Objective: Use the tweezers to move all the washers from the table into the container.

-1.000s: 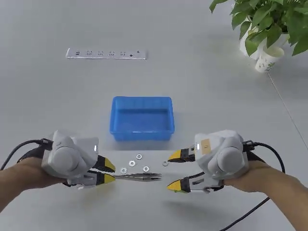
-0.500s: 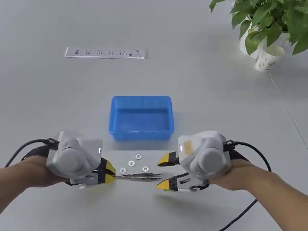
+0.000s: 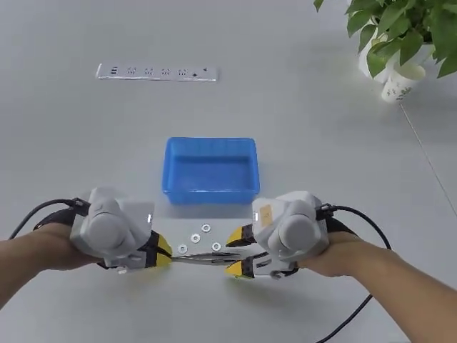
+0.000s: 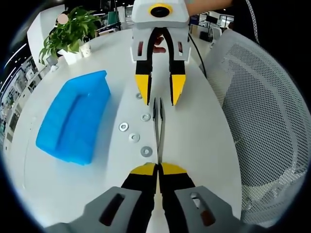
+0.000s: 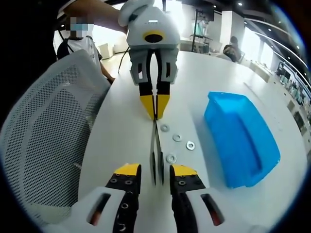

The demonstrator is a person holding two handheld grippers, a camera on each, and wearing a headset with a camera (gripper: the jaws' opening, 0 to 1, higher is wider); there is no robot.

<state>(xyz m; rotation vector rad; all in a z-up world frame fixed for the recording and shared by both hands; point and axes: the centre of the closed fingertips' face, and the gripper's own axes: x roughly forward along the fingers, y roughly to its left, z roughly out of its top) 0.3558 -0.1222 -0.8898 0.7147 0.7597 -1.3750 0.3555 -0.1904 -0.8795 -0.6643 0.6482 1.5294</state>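
The right claw [image 3: 234, 251] has slid leftward, parted jaws flanking the slim metal tweezers [image 3: 203, 259]. The left claw [image 3: 164, 255] pinches their handle.

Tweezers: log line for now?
left gripper: shut on tweezers | right gripper: open, astride tweezers | washers: on table | container: looks empty

Cannot see the rear end of the tweezers [image 3: 198, 259], buried between the shut jaws of the left claw [image 3: 163, 254]. Cannot tell whether their tips touch the jaws of the right claw [image 3: 235, 252], spread to either side. Cannot read the markings on the far power strip [image 3: 157, 72]: too small. Cannot follow the plant [image 3: 400, 28], far right, past the top and right edges, nor the right claw's cable [image 3: 353, 311] past the near edge.
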